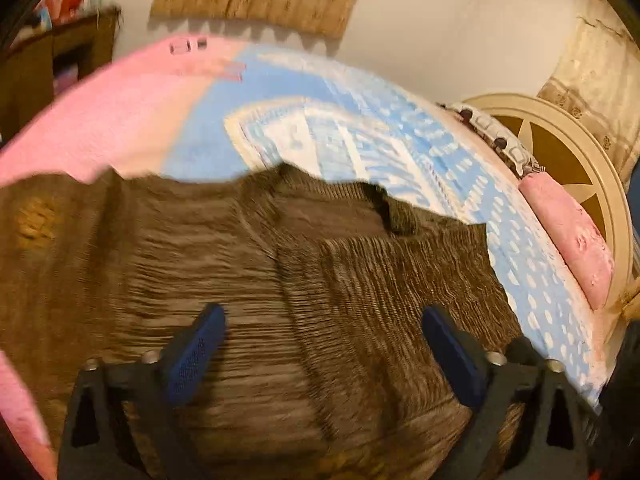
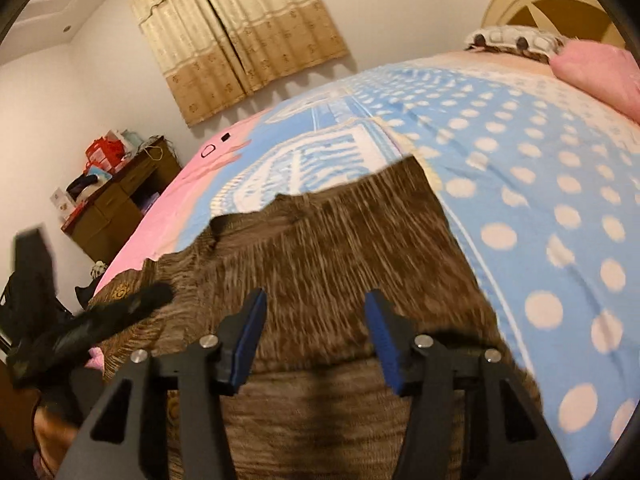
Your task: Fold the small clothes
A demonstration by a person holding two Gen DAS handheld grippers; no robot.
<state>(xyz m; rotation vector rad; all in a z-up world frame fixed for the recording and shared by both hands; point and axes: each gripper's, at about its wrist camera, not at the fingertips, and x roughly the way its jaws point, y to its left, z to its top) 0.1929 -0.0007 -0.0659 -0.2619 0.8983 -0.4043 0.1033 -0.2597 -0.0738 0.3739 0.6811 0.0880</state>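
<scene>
The brown garment (image 1: 304,280) lies spread on the bed (image 1: 520,264) directly under and ahead of both tongs; the left tongs (image 1: 324,320) and right tongs (image 2: 316,304) are each spread wide and pinch nothing, apparently poised over the near hem to start a fold, though blur hides whether either touches cloth. A pink pillow (image 1: 572,236) lies far right of the left tongs, clear of the work.

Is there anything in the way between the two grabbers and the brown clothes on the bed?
Nothing visible. The left gripper and right gripper both sit open right over the brown garment, with only its fabric showing between their fingers.
</scene>
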